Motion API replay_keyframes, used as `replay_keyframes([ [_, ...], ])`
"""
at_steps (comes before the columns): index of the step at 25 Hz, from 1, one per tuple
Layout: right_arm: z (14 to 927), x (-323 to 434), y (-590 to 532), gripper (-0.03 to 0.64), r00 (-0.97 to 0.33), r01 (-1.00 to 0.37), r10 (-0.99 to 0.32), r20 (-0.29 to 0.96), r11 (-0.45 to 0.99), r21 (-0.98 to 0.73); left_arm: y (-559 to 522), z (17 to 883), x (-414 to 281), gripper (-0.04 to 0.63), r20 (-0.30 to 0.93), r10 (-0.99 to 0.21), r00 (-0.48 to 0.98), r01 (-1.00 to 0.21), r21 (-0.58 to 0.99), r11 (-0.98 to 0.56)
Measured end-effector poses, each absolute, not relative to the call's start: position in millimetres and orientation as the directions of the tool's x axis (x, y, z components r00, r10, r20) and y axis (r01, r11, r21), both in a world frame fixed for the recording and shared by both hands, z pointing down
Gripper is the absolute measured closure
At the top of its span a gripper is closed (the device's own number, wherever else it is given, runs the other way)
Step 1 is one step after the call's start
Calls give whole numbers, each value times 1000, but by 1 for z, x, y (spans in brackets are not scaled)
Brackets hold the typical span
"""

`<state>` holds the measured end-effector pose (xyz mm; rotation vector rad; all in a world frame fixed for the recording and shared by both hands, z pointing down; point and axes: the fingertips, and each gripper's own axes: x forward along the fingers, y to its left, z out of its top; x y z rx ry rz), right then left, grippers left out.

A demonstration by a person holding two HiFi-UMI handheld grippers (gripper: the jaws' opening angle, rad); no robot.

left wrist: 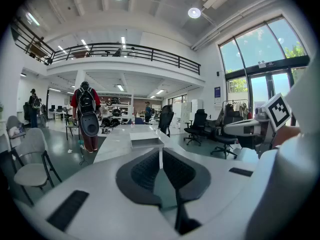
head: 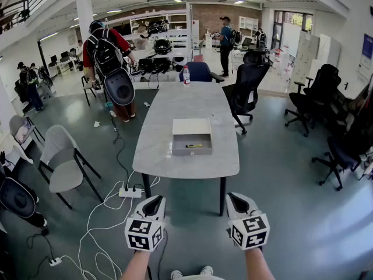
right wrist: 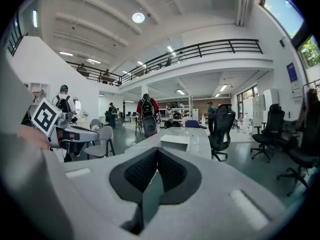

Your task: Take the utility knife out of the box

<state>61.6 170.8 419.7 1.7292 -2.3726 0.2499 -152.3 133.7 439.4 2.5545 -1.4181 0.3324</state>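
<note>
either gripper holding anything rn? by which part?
Nothing held. Left gripper and right gripper are both shut and empty, short of the table; the utility knife lies in the box.

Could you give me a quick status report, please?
Left gripper and right gripper shut, empty, short of the table. Utility knife in the open box. Nothing in the way.

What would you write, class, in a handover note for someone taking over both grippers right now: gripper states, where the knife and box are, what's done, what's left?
Left gripper: shut, empty.
Right gripper: shut, empty.
Both are held over the floor, short of the table.
Box: open, on the table toward its near end.
Knife: lying inside the box.
Done: nothing yet.
Left: reach the box, grip the knife, lift it out.
</note>
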Motion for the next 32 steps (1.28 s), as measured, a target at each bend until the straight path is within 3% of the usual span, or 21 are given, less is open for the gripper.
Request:
replay_keyframes([
  [24, 428, 96, 162, 612, -384, -921, -886, 260, 387, -41, 132, 439, -89, 568, 272, -804, 529, -846, 90, -526],
  [32, 433, 107, 133, 612, -377, -924, -889, 259, 381, -37, 100, 445, -77, 504, 272, -793, 546, -835, 96, -542],
])
